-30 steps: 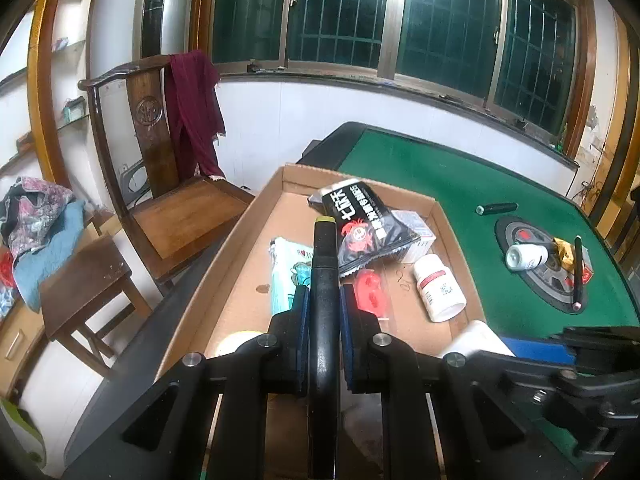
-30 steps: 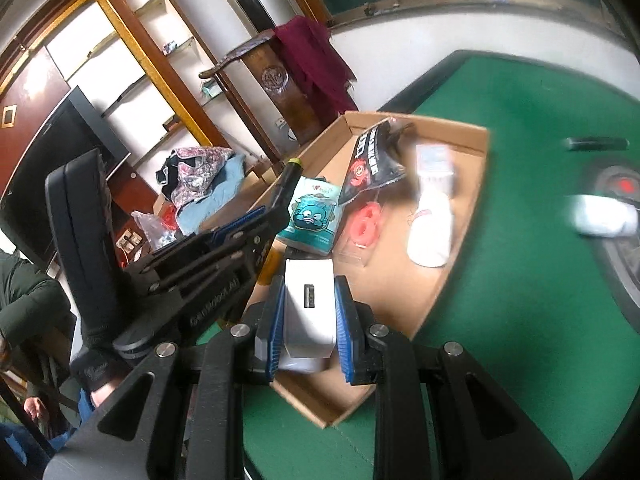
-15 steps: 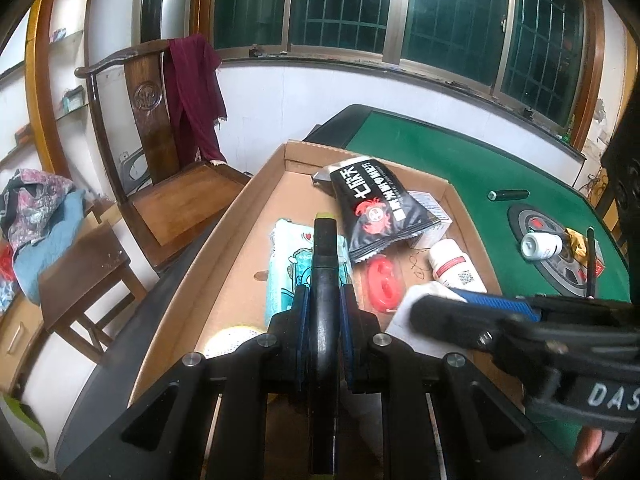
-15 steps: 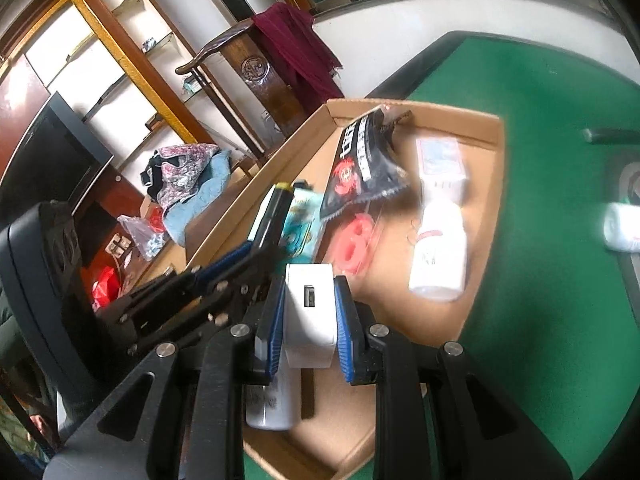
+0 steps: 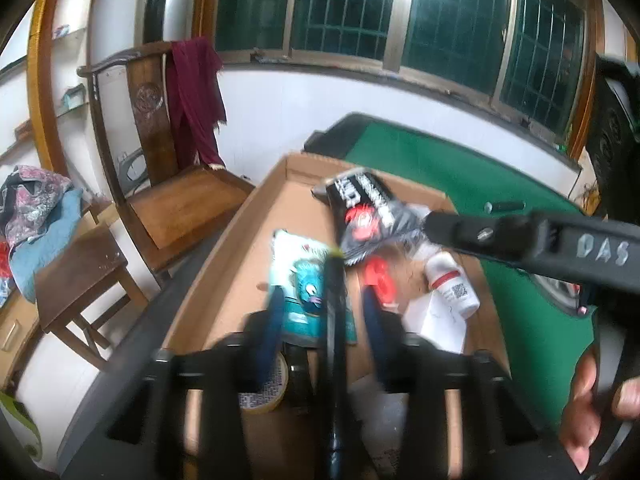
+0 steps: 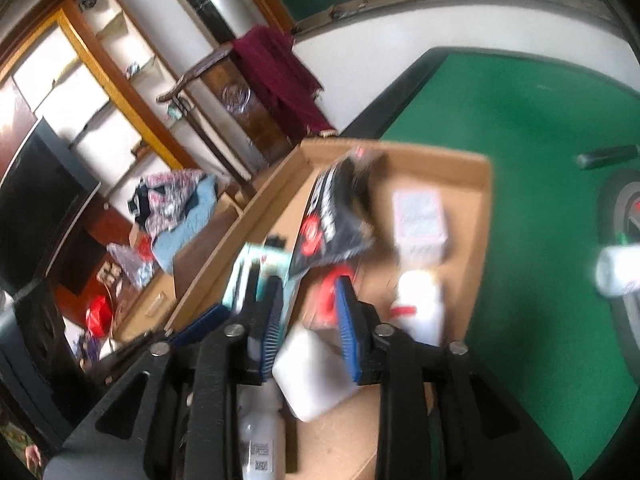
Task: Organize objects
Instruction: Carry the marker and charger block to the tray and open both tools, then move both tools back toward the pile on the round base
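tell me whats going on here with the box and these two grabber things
A person is sorting items into a cardboard box on a green table. Both tongs have just been opening. The left tongs are letting go of a black pen; the right tongs have released a white block, now tilting into the box.

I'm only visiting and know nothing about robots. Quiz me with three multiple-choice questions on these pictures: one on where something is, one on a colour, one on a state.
1. The black bag lies: A on the floor; B in the box; C on a shelf.
2. The table top is: A green; B blue; C red.
3. The red-banded bottle in the box: A stands upright; B is broken; C lies on its side.

Answers: 1 B, cardboard walls surround the bag; 2 A, green felt shows beside the box; 3 C, its cap points sideways along the box floor.
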